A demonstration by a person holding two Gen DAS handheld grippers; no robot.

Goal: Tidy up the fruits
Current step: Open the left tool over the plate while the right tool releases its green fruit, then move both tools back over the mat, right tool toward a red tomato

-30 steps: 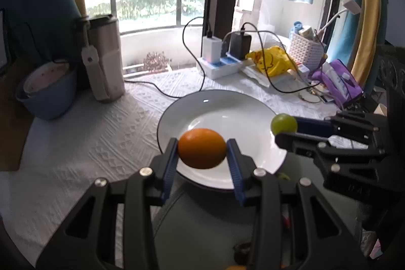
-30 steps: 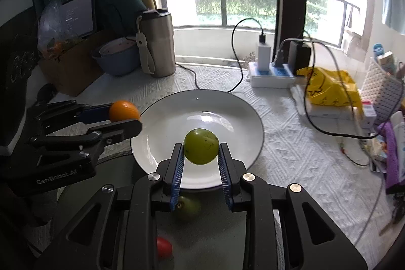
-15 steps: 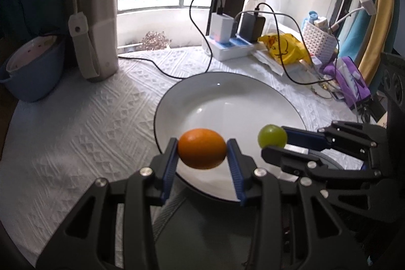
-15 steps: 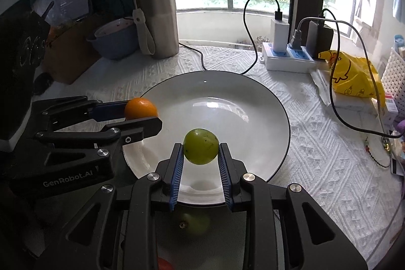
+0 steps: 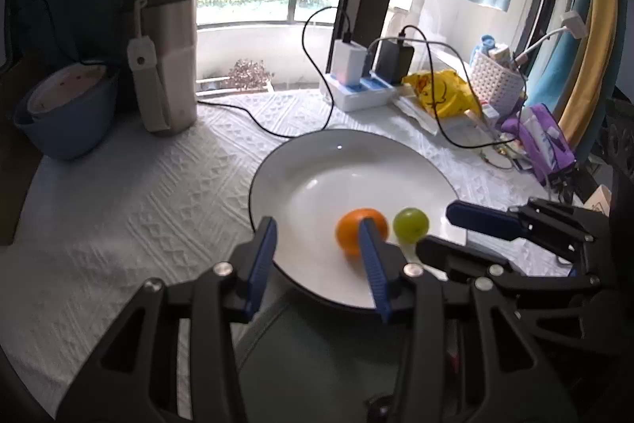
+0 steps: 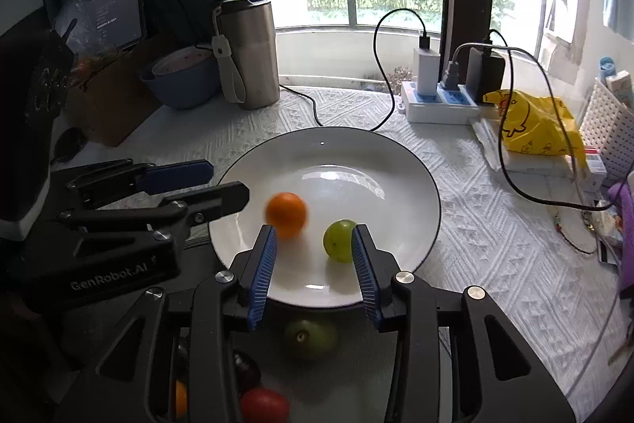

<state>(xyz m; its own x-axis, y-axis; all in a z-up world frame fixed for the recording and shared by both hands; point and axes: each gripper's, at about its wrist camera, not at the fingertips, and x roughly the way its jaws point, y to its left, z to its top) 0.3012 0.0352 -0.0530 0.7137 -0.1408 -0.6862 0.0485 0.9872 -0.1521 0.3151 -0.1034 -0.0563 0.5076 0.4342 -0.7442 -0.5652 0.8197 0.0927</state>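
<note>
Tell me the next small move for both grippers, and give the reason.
Probably draw both back toward the fruit below the plate's near rim. The left gripper and right gripper have just been opening; the orange and green fruit lie free on the white plate. A green fruit in the container waits.

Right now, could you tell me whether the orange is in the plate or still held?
In the plate: the orange lies beside the green fruit, no pads touching it.
</note>
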